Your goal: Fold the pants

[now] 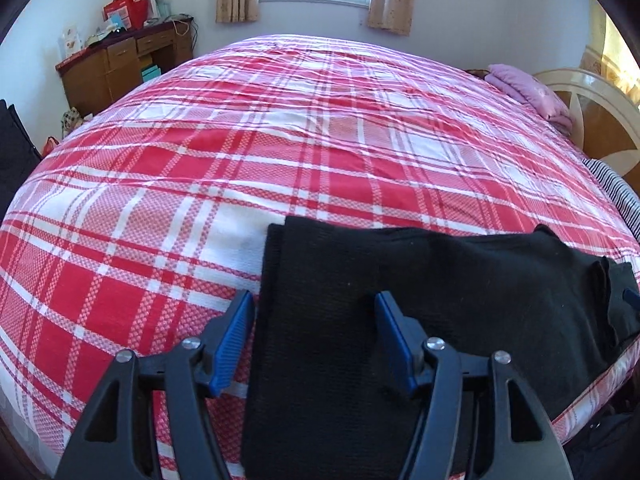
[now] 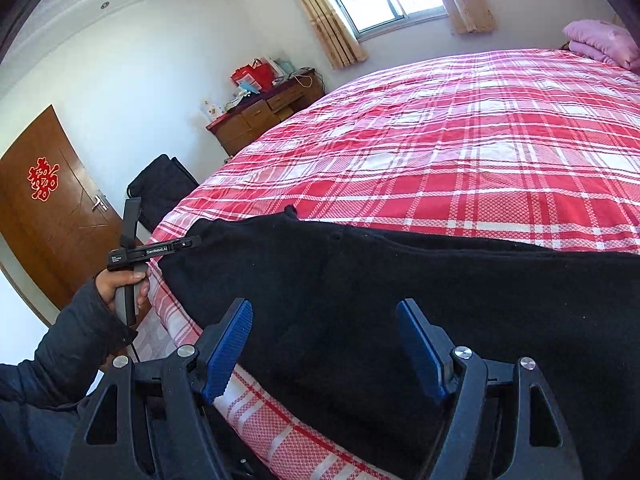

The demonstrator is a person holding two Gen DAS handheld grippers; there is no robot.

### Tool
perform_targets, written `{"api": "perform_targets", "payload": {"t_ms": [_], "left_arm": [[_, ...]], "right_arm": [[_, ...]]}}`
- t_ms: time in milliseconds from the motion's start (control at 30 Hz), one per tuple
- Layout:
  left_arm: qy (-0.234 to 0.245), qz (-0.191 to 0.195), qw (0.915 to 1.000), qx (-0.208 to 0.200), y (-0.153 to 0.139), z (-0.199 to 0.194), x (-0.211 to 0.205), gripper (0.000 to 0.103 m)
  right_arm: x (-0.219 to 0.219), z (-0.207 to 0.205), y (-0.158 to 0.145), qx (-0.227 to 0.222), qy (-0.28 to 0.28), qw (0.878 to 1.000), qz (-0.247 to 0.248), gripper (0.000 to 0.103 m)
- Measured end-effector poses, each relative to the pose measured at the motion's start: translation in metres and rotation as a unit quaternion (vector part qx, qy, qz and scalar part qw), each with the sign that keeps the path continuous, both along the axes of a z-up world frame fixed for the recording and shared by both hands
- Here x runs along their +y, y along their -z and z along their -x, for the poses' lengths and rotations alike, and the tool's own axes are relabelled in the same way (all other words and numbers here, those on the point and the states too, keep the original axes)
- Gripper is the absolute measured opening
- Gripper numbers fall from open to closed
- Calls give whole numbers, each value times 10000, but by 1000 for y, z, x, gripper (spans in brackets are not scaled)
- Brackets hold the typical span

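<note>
Black knit pants lay limp on the bed; soft, light, best pinched at an edge. Left tongs and right tongs gaped wide, holding nothing.

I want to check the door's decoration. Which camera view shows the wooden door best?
The right wrist view: the wooden door stands at the left, with its red paper decoration and metal handle plain. The left wrist view does not show the door at all; its left side shows only a wooden desk and wall.

Black pants, lying flat along near bed edge, partly folded
</note>
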State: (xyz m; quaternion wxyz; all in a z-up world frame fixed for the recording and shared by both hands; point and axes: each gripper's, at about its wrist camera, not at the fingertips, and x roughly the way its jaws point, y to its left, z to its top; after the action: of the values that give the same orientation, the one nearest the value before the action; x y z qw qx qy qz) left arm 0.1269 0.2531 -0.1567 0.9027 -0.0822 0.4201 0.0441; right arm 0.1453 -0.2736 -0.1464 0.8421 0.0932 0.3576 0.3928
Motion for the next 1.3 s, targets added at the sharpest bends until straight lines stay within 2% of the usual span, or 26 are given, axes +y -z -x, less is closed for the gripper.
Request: {"api": "perform_targets", "payload": {"t_ms": [200,300,367,433,533,633,833,967,1133,1300], "left_arm": [[18,69,10000,-53,-1,2,2,61],[41,72,9999,-62,-3,4,0,54],[107,191,9997,-56,-6,5,-1,33],[201,389,9990,-37,-9,6,-3,23],[173,302,9994,-33,-10,6,-7,23],[144,369,9992,-36,-10,6,-6,22],[132,676,9975,-142,-22,13,-2,21],[163,862,9959,-231,-32,16,-3,21],[232,1317,9903,-377,-47,19,-9,21],[677,1587,9827,-676,-80,22,-44,21]], "right_arm": [[1,2,-1,-45,11,10000,15,76],[0,2,-1,-65,45,10000,7,76],[-1,2,-1,-85,89,9999,-6,76],[-3,1,-2,-104,132,9999,-22,76],[-6,-1,0,-81,178,9998,-19,76],[-6,-3,2,-54,199,9998,15,76],[-10,-3,1,-117,272,9996,30,76],[-15,-7,2,-86,524,9984,208,76],[-27,-14,-1,63,839,9958,359,76],[-54,-13,-14,182,1274,9906,470,76]]}}
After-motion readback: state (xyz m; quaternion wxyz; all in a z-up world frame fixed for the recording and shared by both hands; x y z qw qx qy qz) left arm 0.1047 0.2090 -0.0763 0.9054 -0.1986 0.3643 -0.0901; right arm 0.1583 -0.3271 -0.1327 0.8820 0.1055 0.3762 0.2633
